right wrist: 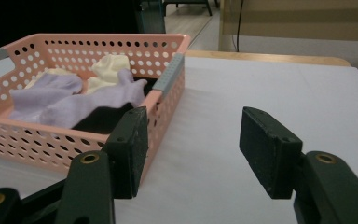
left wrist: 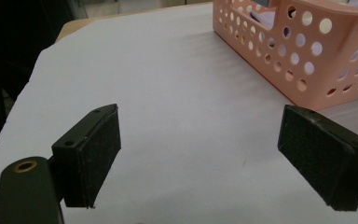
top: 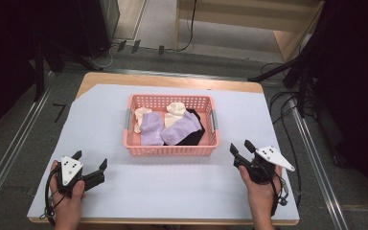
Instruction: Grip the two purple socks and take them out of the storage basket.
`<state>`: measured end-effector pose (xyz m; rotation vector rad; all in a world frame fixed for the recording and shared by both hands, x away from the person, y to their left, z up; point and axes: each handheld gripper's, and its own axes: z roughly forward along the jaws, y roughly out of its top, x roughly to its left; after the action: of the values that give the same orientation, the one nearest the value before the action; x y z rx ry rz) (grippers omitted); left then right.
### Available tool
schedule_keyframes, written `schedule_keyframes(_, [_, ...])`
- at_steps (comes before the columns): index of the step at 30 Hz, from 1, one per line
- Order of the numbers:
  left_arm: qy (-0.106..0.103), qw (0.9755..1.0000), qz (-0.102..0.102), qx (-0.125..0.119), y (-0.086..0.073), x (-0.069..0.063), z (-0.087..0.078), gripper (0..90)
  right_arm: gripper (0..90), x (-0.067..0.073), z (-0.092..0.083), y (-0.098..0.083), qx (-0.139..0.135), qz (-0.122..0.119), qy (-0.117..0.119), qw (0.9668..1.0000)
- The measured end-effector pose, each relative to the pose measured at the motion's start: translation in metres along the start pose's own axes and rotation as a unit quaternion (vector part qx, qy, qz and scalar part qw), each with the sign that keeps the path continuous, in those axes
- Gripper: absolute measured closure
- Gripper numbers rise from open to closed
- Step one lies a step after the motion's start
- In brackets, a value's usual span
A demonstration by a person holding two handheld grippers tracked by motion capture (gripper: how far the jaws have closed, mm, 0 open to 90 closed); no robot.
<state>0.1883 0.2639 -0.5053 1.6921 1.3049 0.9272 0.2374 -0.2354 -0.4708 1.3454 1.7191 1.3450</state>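
Observation:
A pink perforated basket (top: 170, 149) stands in the middle of the white table sheet. Inside lie lavender socks (top: 182, 130), cream socks (top: 175, 109) and a black sock (top: 195, 135). My left gripper (top: 90, 161) rests near the front left of the sheet, open and holding nothing, well left of the basket (left wrist: 307, 56). My right gripper (top: 241, 148) sits just off the basket's front right corner, open and holding nothing. From the right gripper view, the basket (right wrist: 163, 93) is at the left with lavender socks (right wrist: 93, 100) and cream socks (right wrist: 109, 67) showing over its rim.
The white sheet (top: 172, 191) covers a wooden table (top: 172, 79). Black stands and cables (top: 287, 96) flank the table at the back and right. A metal rail (top: 9, 153) runs along the left side on the floor.

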Motion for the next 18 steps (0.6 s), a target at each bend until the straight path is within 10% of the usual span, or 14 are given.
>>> schedule_keyframes(18, [-0.002, 1.0, -0.002, 0.003, 0.0, 0.001, 0.0, 14.0, 46.4, 0.043, 0.044, 0.027, 0.027, -0.032, 0.029, 0.9987])
